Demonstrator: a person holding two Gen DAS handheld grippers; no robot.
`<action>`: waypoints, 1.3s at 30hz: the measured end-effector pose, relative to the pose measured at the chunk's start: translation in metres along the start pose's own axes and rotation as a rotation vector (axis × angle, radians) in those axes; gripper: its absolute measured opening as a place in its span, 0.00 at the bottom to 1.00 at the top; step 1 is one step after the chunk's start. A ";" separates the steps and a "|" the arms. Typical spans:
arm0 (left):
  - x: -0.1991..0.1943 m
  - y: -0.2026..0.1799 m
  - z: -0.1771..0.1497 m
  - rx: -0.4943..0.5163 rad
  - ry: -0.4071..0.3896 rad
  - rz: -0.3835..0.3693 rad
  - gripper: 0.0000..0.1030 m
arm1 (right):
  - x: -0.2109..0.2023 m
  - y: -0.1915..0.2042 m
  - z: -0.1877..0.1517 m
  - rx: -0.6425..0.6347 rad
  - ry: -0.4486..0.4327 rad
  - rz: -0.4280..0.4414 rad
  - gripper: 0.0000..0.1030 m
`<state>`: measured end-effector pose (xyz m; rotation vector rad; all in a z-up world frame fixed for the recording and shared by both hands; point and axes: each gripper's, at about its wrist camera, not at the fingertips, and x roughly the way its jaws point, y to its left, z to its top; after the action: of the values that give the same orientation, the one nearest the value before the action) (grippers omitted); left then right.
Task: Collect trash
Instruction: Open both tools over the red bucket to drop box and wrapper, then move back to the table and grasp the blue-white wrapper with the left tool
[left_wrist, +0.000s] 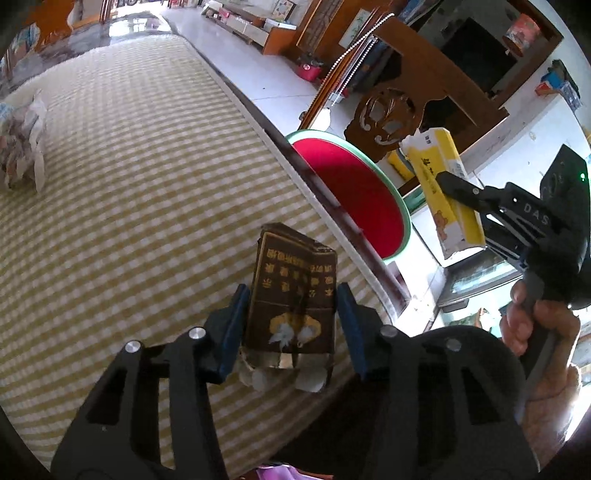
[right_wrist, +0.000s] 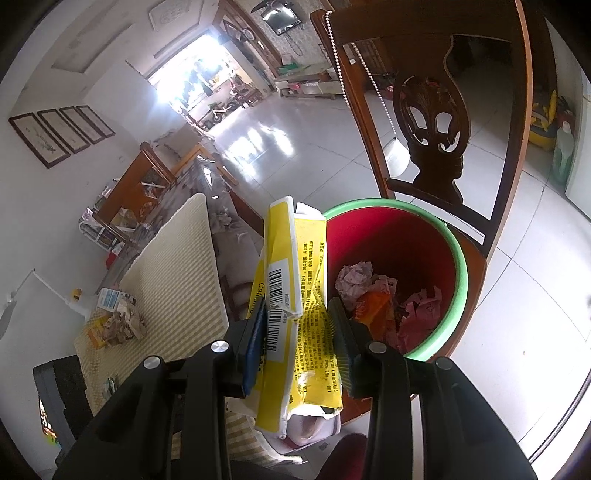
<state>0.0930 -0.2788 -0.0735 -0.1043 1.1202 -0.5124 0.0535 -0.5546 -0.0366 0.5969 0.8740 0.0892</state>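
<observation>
Left gripper fingers straddle brown cigarette pack on checked desk, not clamped. Right gripper clenched on yellow box. Red bin at 1 o'clock, trash inside. Carved chair beyond. Crumpled paper at 10 o'clock.

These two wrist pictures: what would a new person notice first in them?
First the red bin with its green rim, standing beside the table and already holding crumpled trash. The right gripper holds a flattened yellow box next to it. On the checked tablecloth, the left gripper brackets a crushed brown pack.
</observation>
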 end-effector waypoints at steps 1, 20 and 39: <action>-0.003 -0.001 0.000 0.014 -0.011 0.014 0.44 | 0.000 -0.001 0.000 0.003 0.001 0.000 0.34; 0.015 -0.058 0.096 0.032 -0.070 -0.081 0.73 | -0.001 -0.027 0.026 0.091 -0.076 -0.086 0.76; -0.124 0.097 -0.022 -0.300 -0.300 0.315 0.73 | 0.002 0.131 -0.007 -0.145 0.003 0.201 0.77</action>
<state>0.0654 -0.1350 -0.0124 -0.2532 0.8902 -0.0413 0.0712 -0.4415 0.0278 0.5471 0.8011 0.3328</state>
